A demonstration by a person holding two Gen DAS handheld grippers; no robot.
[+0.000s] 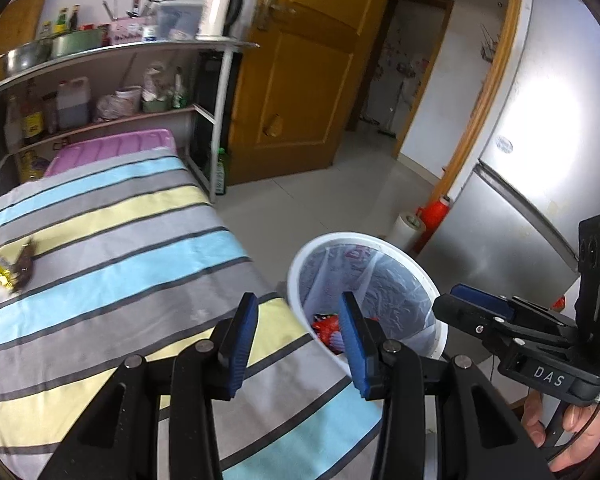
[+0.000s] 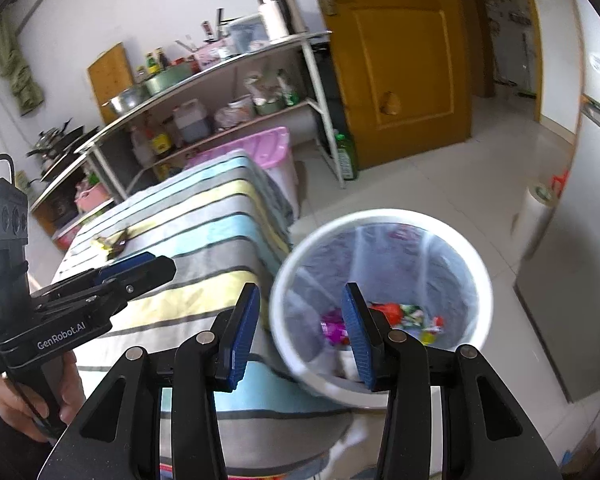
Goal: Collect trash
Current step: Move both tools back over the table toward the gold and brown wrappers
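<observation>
A white bin (image 1: 436, 292) with a clear liner stands by the table's near right corner and holds several colourful wrappers (image 2: 404, 314). My left gripper (image 1: 300, 334) is open and empty over the table corner next to the bin rim. My right gripper (image 2: 302, 330) is open and empty above the bin's (image 2: 380, 216) left rim. Yellow and dark brown wrappers (image 1: 8, 270) lie on the striped cloth at the far left; they also show in the right wrist view (image 2: 110, 243). The right gripper (image 1: 480, 304) shows beside the bin in the left wrist view.
The table has a striped cloth (image 1: 120, 240). A metal shelf (image 1: 112, 56) with bottles and bowls stands behind it, with a pink-lidded box (image 1: 112, 150). A yellow door (image 1: 300, 60), a grey fridge (image 1: 540, 140) and a white roll (image 1: 408, 226) surround the tiled floor.
</observation>
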